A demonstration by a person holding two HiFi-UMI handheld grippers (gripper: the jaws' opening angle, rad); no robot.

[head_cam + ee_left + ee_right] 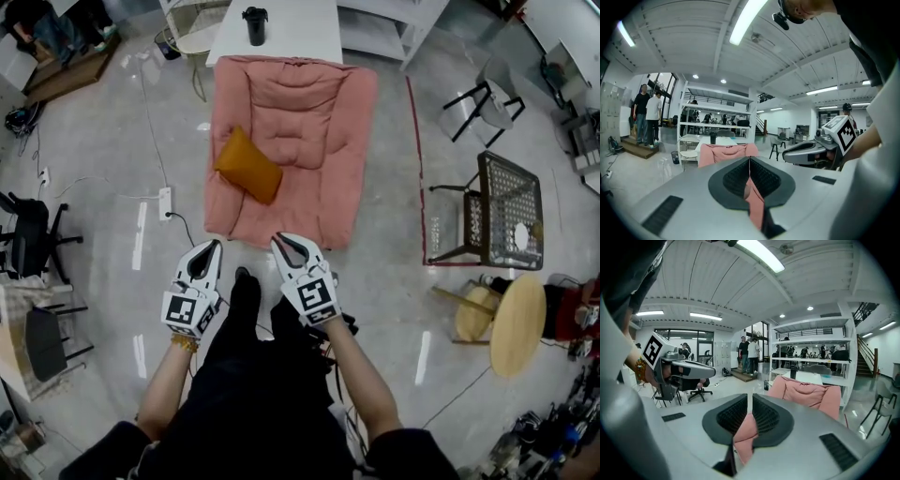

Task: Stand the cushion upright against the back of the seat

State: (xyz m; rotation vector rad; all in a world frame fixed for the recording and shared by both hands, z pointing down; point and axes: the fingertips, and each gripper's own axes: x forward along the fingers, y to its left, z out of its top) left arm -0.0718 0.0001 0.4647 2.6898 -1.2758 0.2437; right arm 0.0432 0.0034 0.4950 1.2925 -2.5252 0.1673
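A pink padded floor seat lies ahead of me, its back at the far end. An orange cushion rests tilted on the seat's left side, partly over the left arm roll. My left gripper and right gripper hover side by side just short of the seat's near edge; both are shut and hold nothing. The left gripper view looks over its shut jaws at the seat. The right gripper view does the same, with the seat ahead to the right. The cushion is hidden in both gripper views.
A white table with a black cup stands behind the seat. A power strip and cables lie on the floor at left. A mesh metal chair and a round wooden table stand at right. Two people stand far off.
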